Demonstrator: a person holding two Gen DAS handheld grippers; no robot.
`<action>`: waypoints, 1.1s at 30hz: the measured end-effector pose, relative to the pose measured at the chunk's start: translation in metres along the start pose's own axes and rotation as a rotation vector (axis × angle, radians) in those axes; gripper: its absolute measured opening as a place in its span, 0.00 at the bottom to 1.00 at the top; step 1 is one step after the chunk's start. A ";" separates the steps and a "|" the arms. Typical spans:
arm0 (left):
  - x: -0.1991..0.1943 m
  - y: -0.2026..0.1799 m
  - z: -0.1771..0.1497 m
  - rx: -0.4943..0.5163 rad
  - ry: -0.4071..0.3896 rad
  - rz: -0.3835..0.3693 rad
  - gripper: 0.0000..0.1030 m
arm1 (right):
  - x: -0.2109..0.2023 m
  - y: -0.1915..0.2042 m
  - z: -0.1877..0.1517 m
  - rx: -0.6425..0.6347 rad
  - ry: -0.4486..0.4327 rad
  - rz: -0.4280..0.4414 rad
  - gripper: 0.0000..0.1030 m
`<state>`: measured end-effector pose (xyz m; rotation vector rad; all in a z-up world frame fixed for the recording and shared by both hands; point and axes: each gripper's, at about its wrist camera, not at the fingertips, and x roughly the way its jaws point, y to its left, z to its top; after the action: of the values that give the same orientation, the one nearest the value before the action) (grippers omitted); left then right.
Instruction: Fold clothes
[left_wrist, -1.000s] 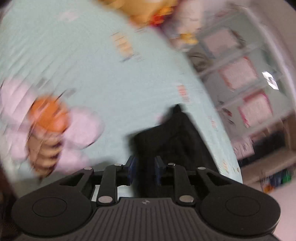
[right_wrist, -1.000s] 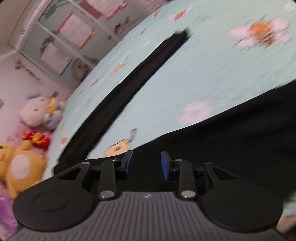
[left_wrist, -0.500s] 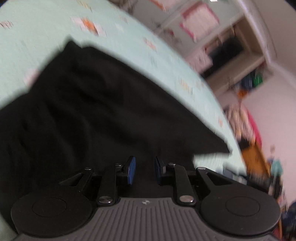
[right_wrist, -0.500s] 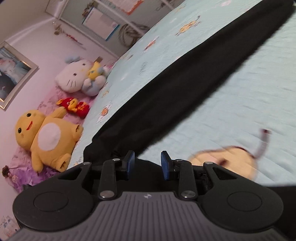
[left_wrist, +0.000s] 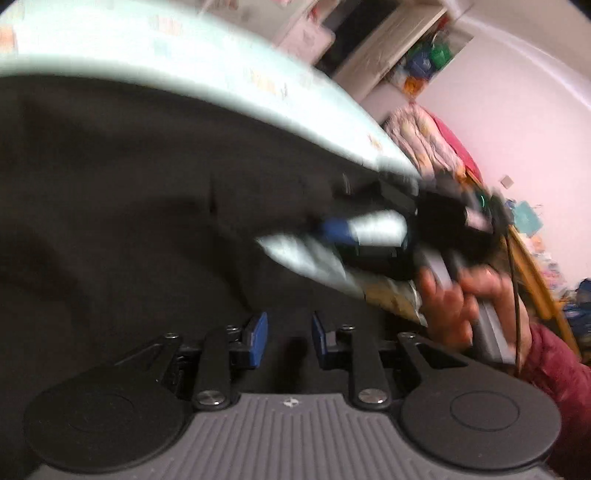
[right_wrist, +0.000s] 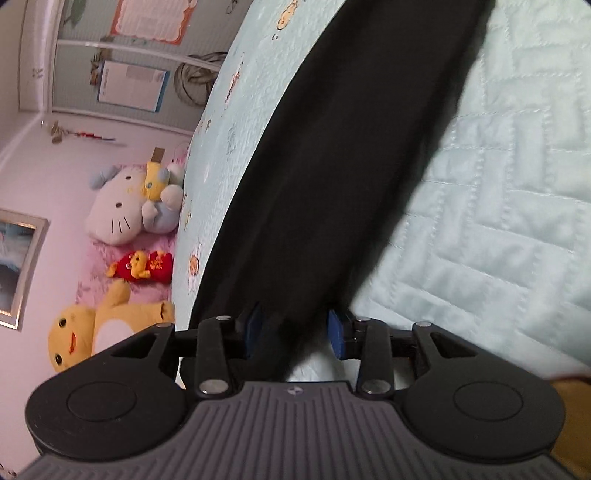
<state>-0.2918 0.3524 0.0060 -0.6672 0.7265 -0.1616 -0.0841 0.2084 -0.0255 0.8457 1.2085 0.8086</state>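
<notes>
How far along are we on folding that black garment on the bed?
Early. No finished fold shows: the black garment lies long across the light green quilt. In hand: its near end sits between the right gripper's opening jaws; the left gripper, also opening, hovers over dark cloth. All the folding is left.

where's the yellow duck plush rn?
Right wrist view, lower left: the yellow duck plush lies on the pink blanket beside the pale green quilted bed, below the small red plush.
</notes>
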 end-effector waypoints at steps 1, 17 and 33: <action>-0.002 0.002 -0.006 -0.008 0.000 -0.010 0.24 | 0.002 0.002 0.002 -0.013 0.003 -0.001 0.30; -0.041 0.007 -0.020 -0.101 -0.027 -0.021 0.19 | -0.004 -0.026 0.031 -0.053 -0.031 0.030 0.14; -0.200 0.154 0.095 -0.311 -0.512 0.408 0.65 | -0.055 -0.053 -0.016 -0.183 -0.093 0.090 0.13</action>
<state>-0.3919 0.5925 0.0762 -0.7982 0.3795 0.4921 -0.1054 0.1373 -0.0500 0.7828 1.0042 0.9284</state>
